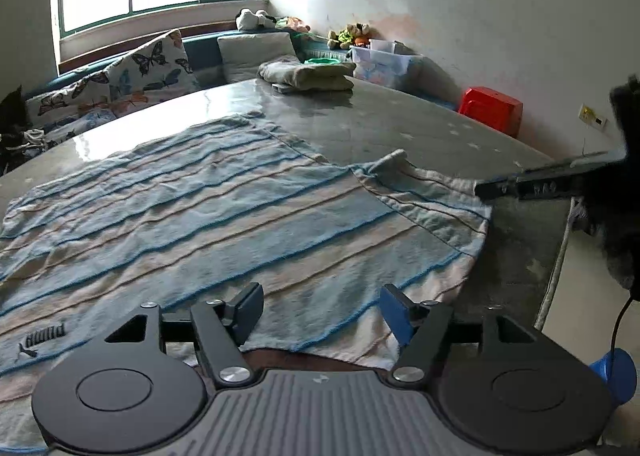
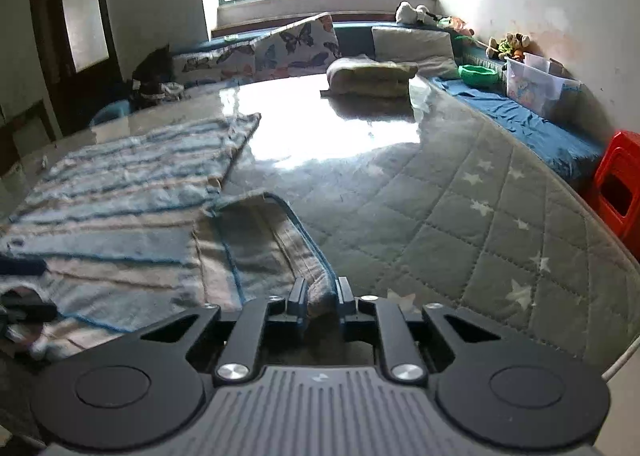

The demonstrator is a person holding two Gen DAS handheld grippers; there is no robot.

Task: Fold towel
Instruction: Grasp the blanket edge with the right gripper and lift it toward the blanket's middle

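A blue, white and tan striped towel point(image 1: 224, 212) lies spread over the near part of the table point(image 1: 400, 124), with a turned-over flap at its right end. My left gripper point(image 1: 320, 316) hovers over the towel's near edge with its jaws wide apart and nothing between them. In the right wrist view the same towel point(image 2: 132, 192) fills the left side. My right gripper point(image 2: 322, 298) is shut on the near corner of the towel's right-hand flap, which runs up between the fingers. The right gripper's black bar point(image 1: 528, 186) shows at the right of the left wrist view.
A folded towel stack point(image 1: 308, 76) sits at the table's far edge. Behind it are butterfly cushions point(image 1: 152, 64), a clear storage box point(image 1: 384, 62) and soft toys. A red stool point(image 1: 492, 108) stands by the right wall. The quilted star-patterned table cover point(image 2: 460, 196) stretches to the right.
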